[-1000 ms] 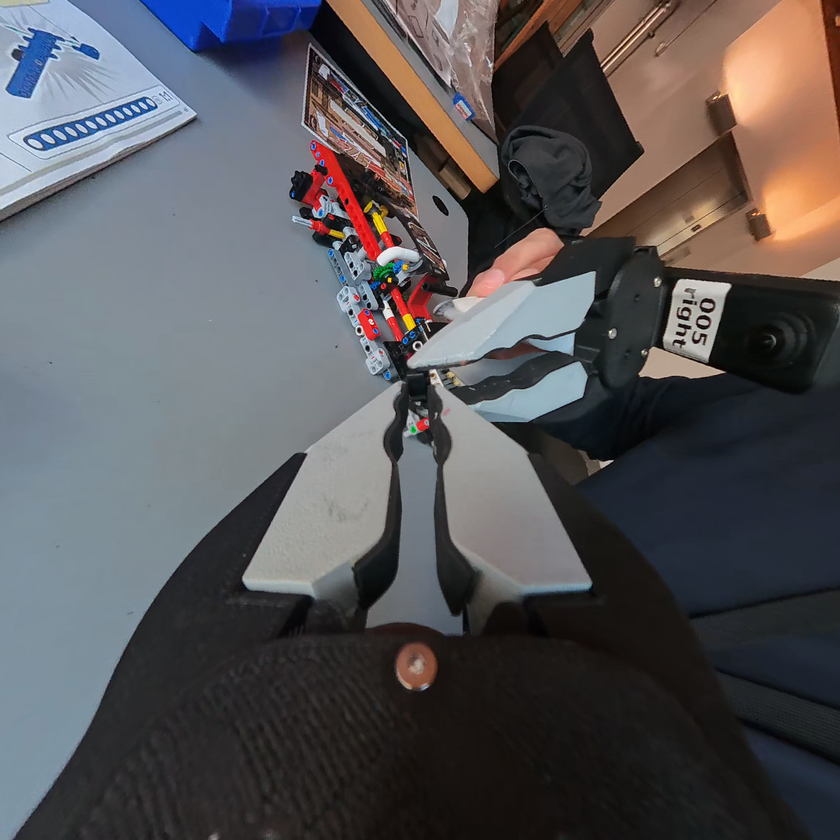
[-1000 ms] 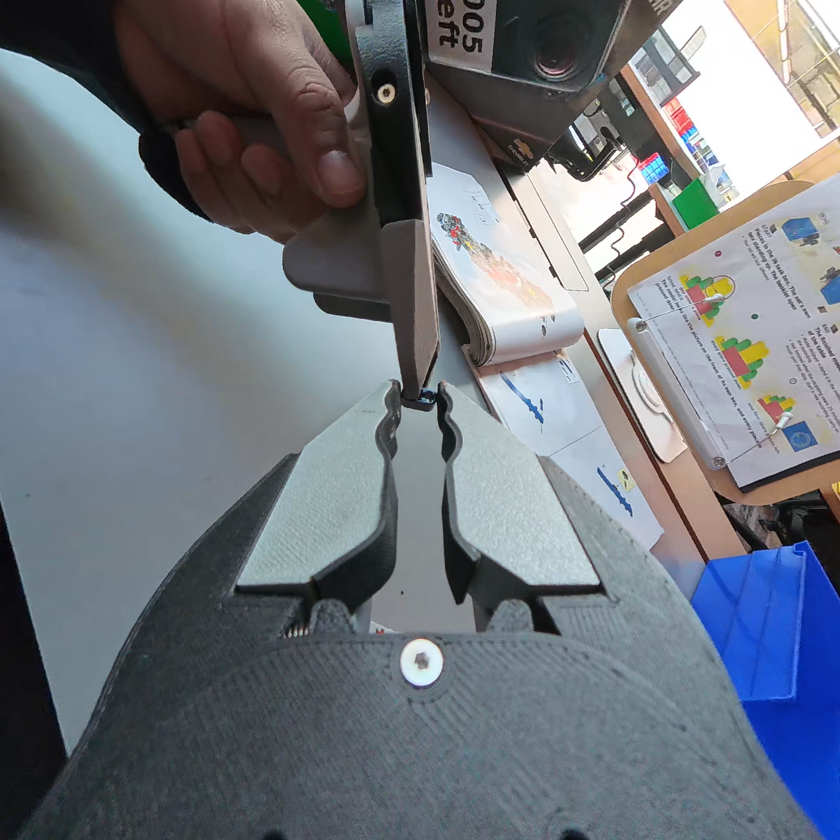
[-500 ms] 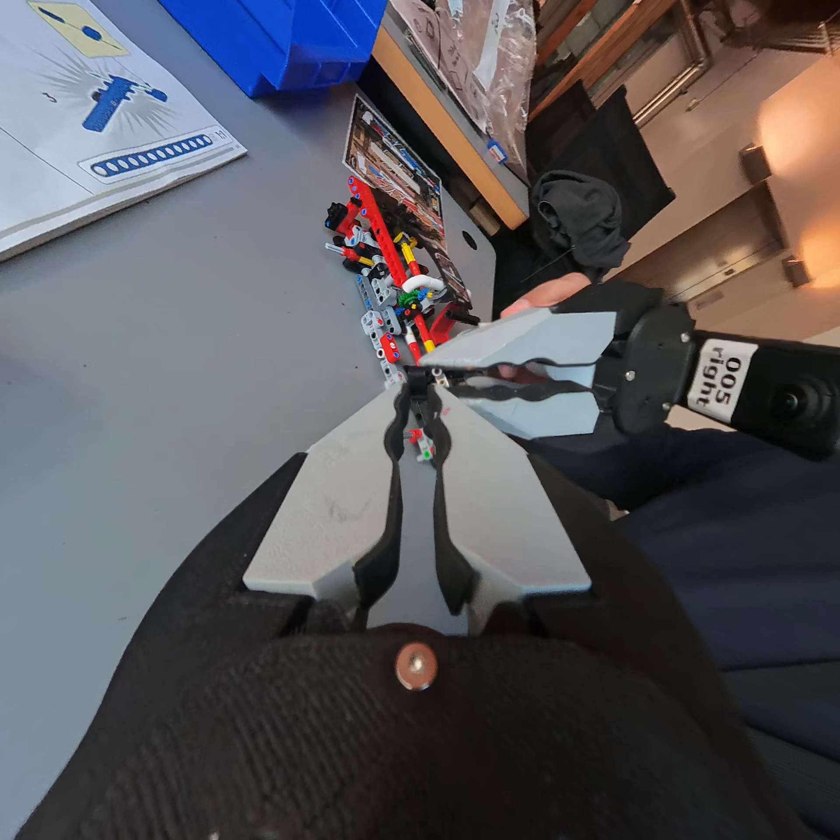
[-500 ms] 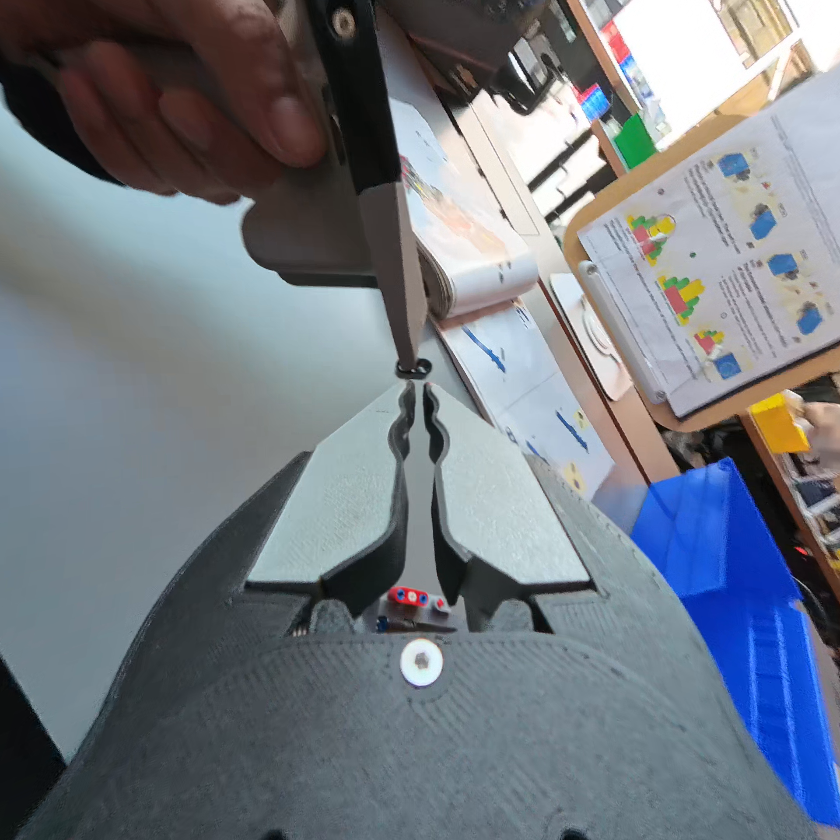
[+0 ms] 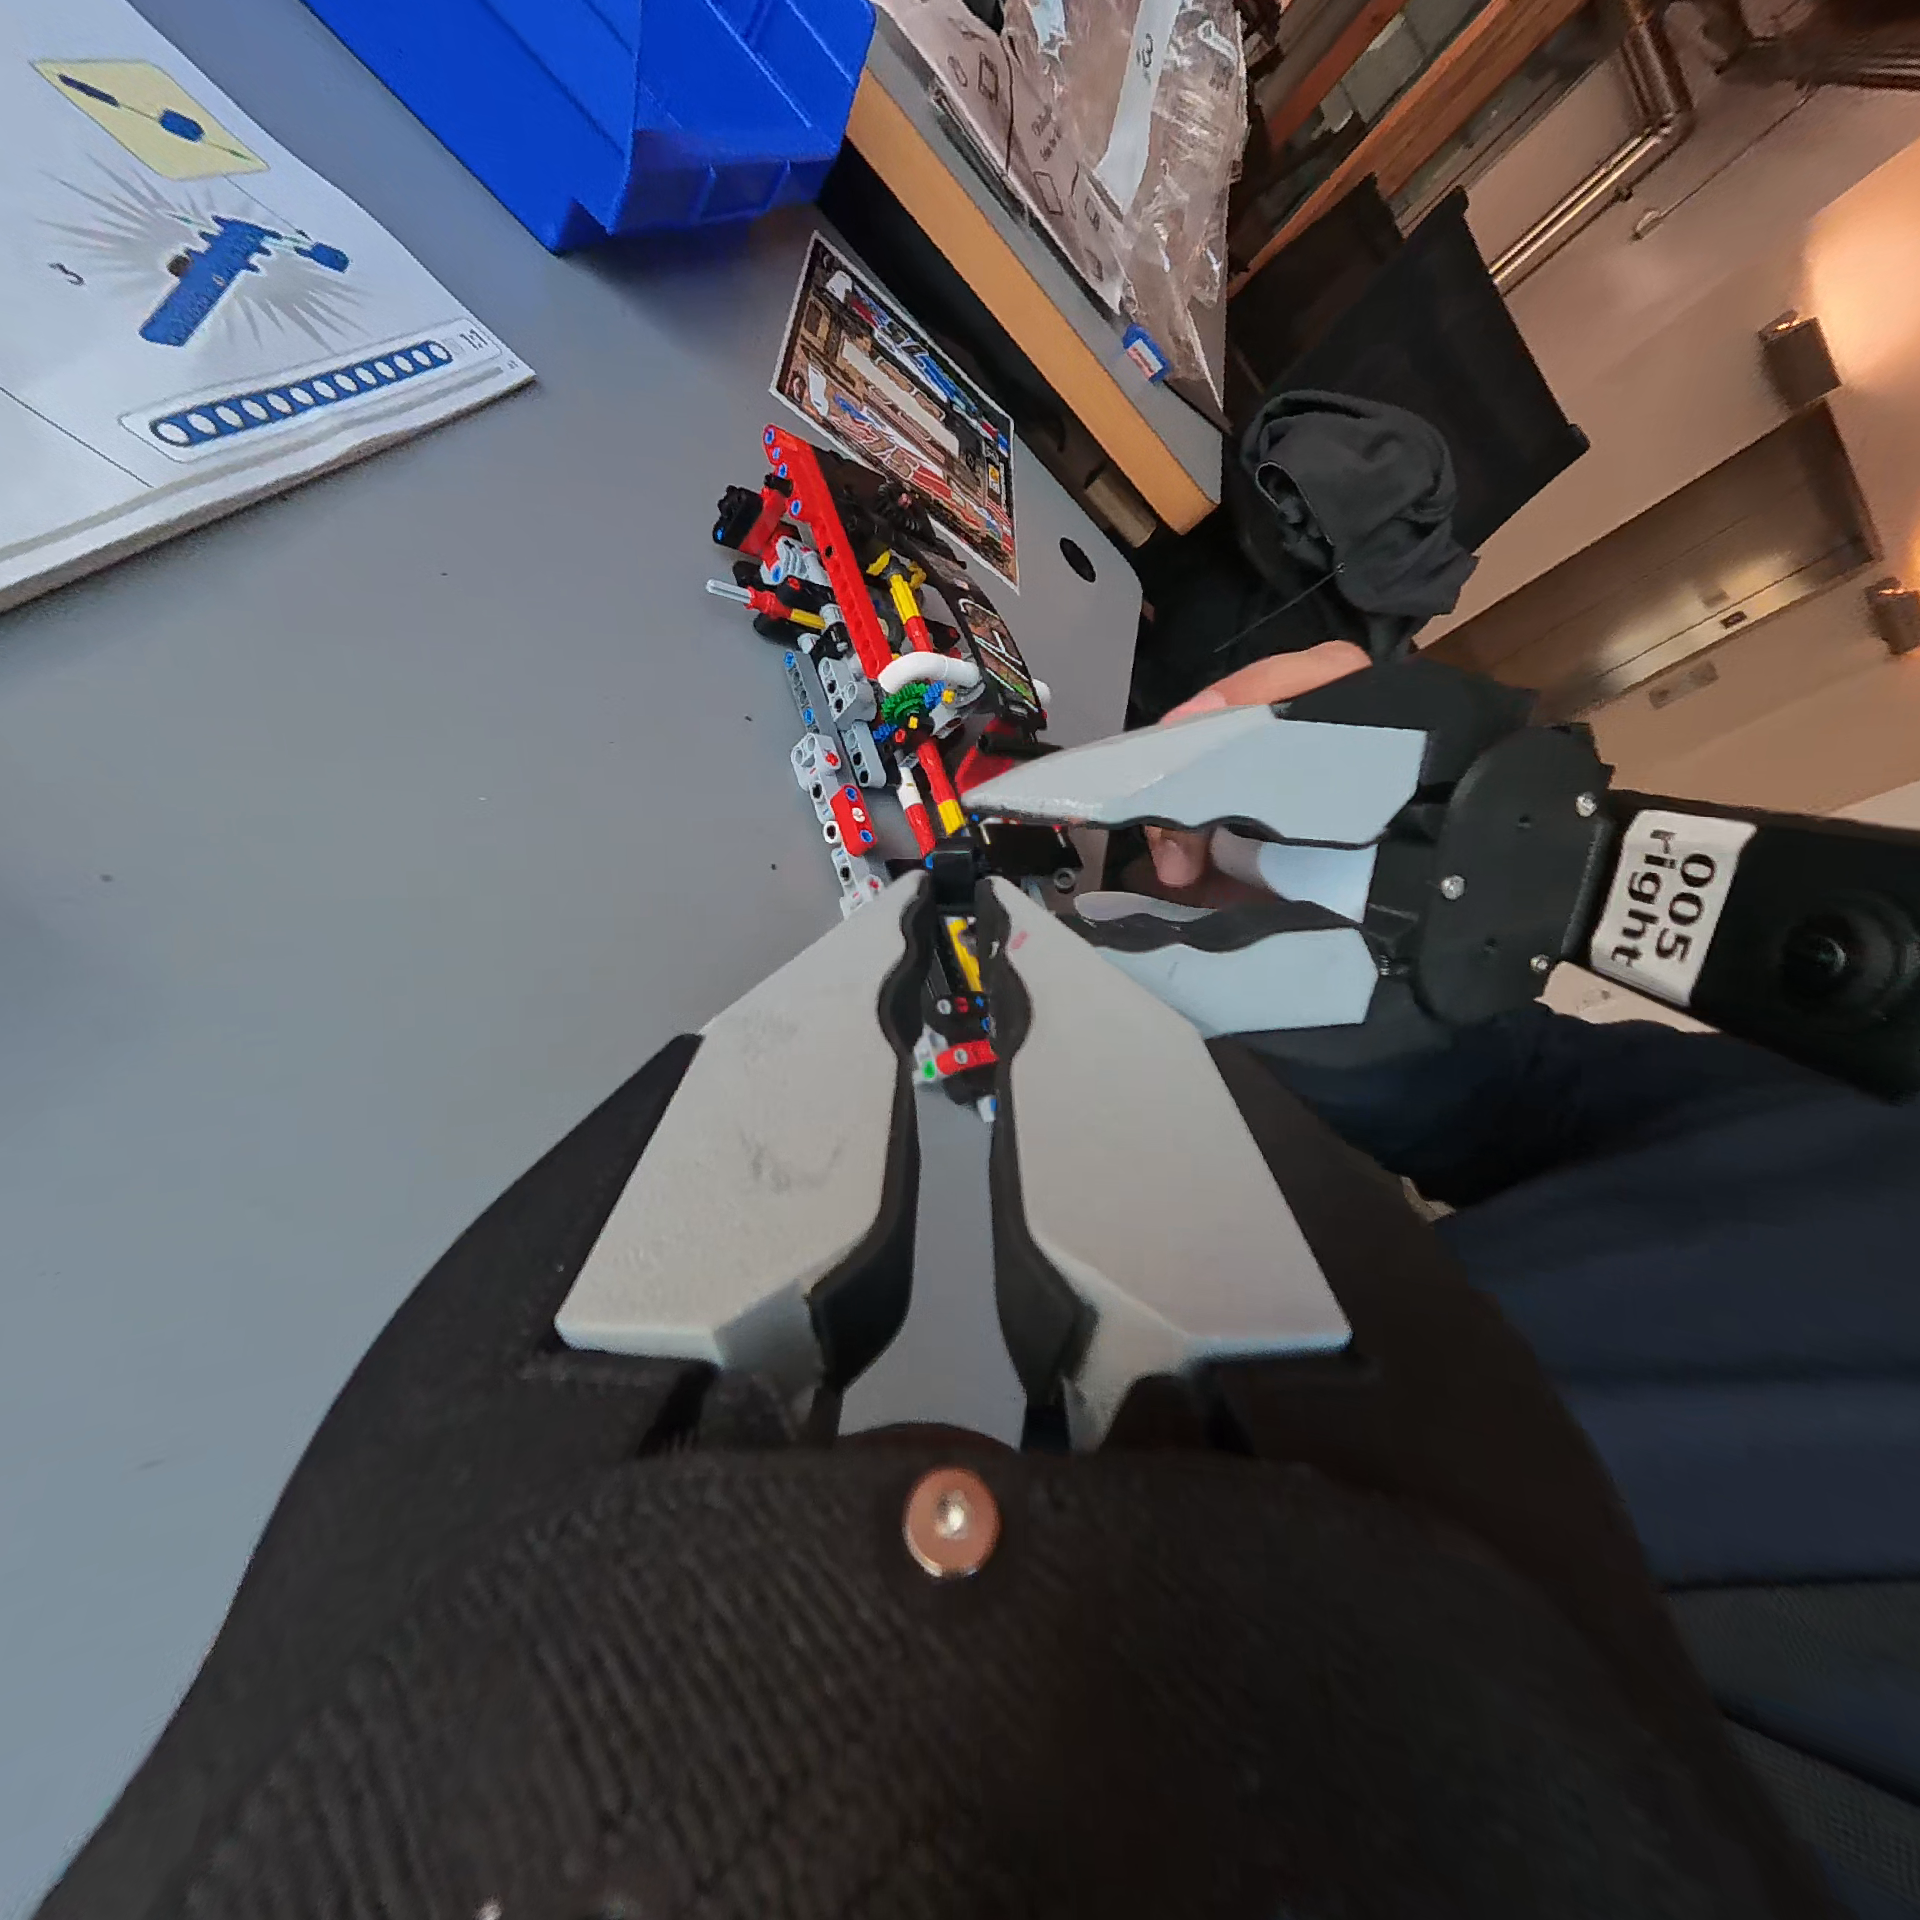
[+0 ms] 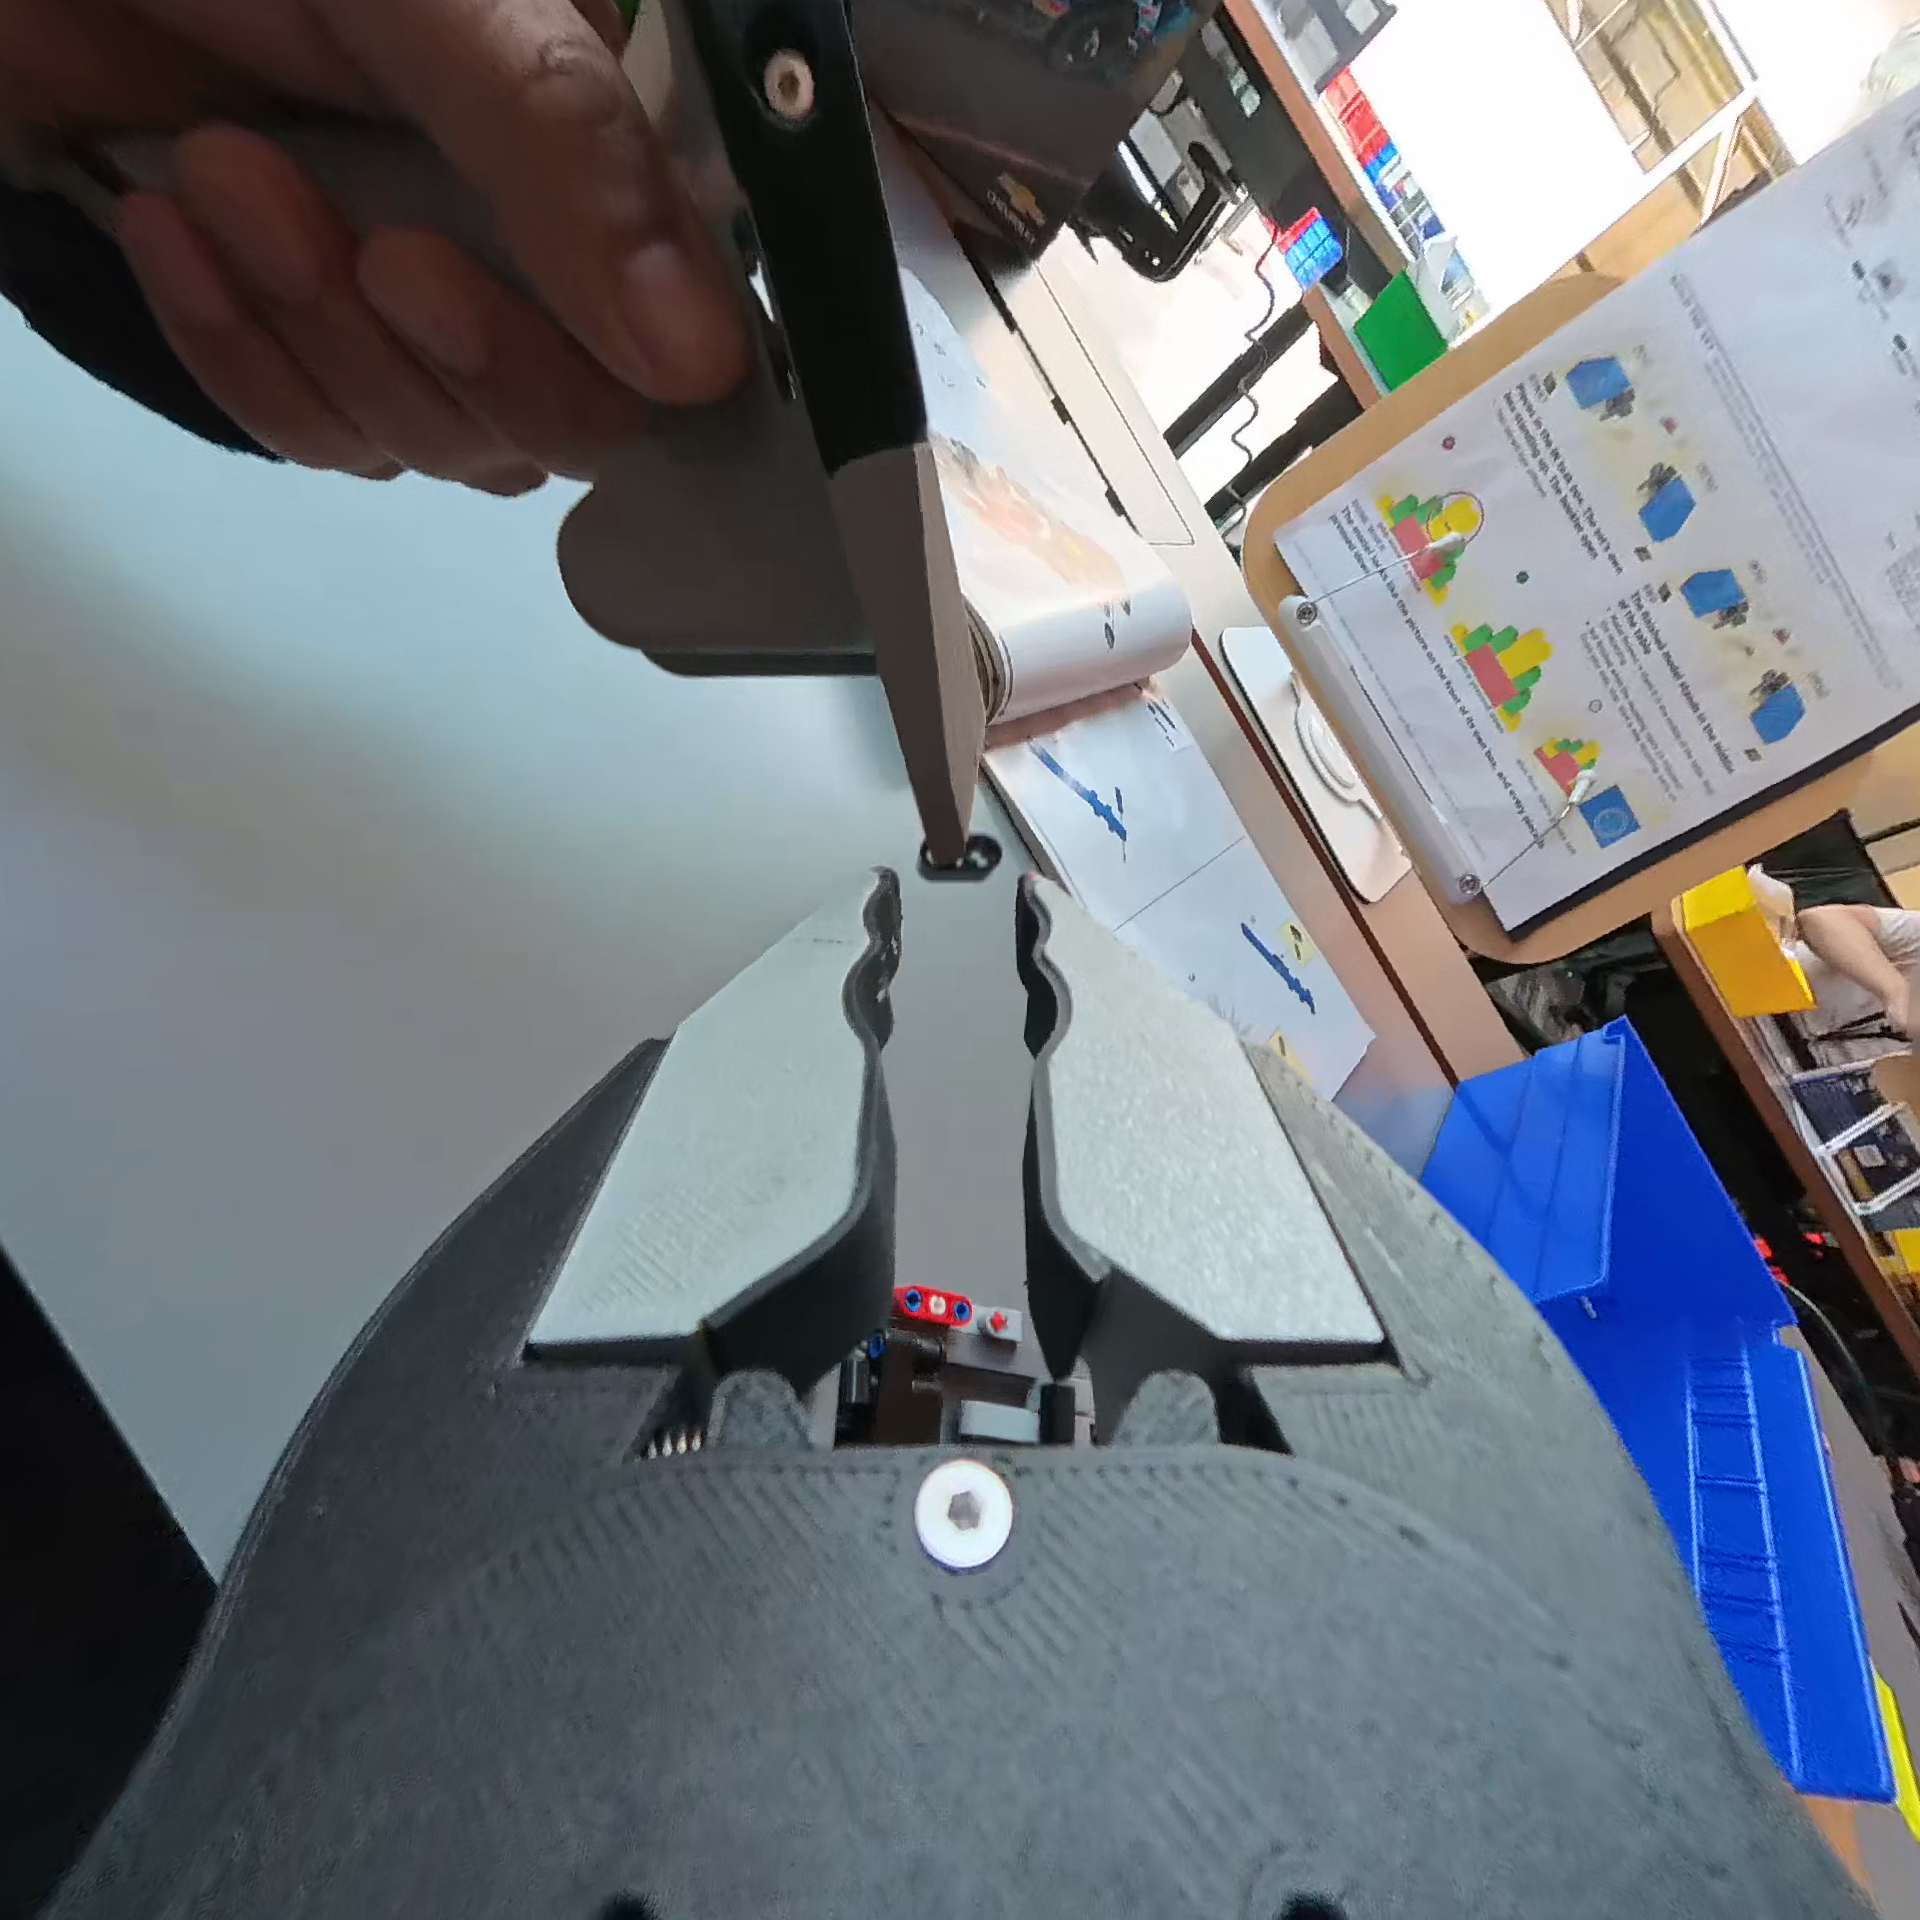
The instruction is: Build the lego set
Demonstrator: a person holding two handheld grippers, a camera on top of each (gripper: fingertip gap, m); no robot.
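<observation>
Workshop or lab: grey table (image 5: pixel 312 831), blue parts bins (image 6: pixel 1621 1299), building-instruction booklet (image 5: pixel 208 312).

Left tongs (image 5: pixel 951 883): matt grey plastic fingers (image 5: pixel 769 1122) with faint scuffs, black rubbery wavy pads pressed on a small glossy black plastic piece (image 5: pixel 951 864). Beneath and beyond them, a shiny plastic brick model (image 5: pixel 883 665) on a smooth matt grey desk (image 5: pixel 364 779). Right tongs (image 6: pixel 954 894): rough, grainy grey fingers (image 6: pixel 1164 1143), layered black printed housing, bright metal screw (image 6: pixel 963 1509). Farther off, paper booklet (image 6: pixel 1081 623), glossy blue plastic bin (image 6: pixel 1621 1226).
</observation>
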